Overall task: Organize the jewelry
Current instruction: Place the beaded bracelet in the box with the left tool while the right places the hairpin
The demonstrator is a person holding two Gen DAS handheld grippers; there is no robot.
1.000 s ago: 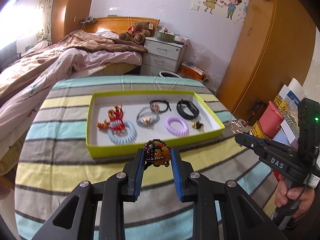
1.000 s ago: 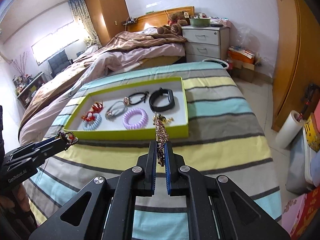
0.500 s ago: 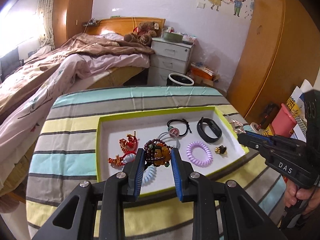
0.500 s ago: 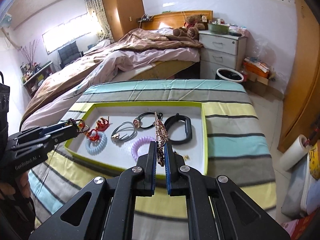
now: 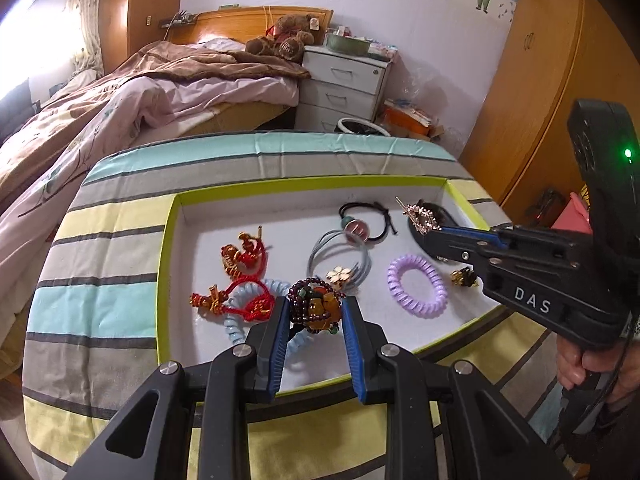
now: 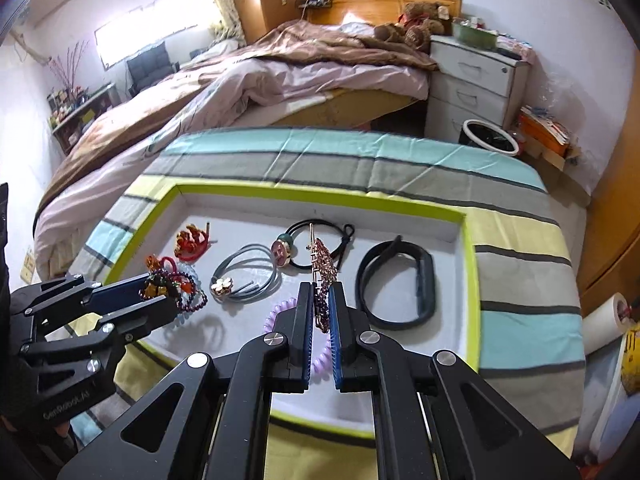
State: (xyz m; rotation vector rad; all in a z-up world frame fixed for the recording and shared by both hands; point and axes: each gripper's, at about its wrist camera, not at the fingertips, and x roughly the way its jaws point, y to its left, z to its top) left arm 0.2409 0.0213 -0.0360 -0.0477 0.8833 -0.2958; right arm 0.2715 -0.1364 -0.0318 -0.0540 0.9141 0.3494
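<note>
A shallow white tray with a lime-green rim (image 5: 168,240) (image 6: 468,264) lies on a striped tablecloth. My left gripper (image 5: 315,308) (image 6: 158,292) is shut on a dark beaded bracelet with amber stones (image 5: 316,306) (image 6: 172,286), held over the tray's near left part. My right gripper (image 6: 320,300) (image 5: 426,232) is shut on a gold and purple rhinestone hair clip (image 6: 322,268) (image 5: 420,216), held above the tray's right half. In the tray lie red knotted cords (image 5: 240,256), a blue coil tie (image 5: 244,296), a grey hair tie (image 5: 340,256), a black hair tie (image 6: 316,240), a purple coil tie (image 5: 416,284) and a black band (image 6: 400,280).
A small gold piece (image 5: 464,278) lies at the tray's right end. The striped table (image 5: 100,240) stands beside a bed (image 5: 120,92). A white drawer unit (image 5: 344,84), a bin (image 6: 488,136) and a wooden wardrobe (image 5: 532,80) stand behind. A hand (image 5: 576,364) grips the right tool.
Both grippers have moved forward from the table's near edge to over the tray, each still carrying its piece. The right gripper has rolled a little.
</note>
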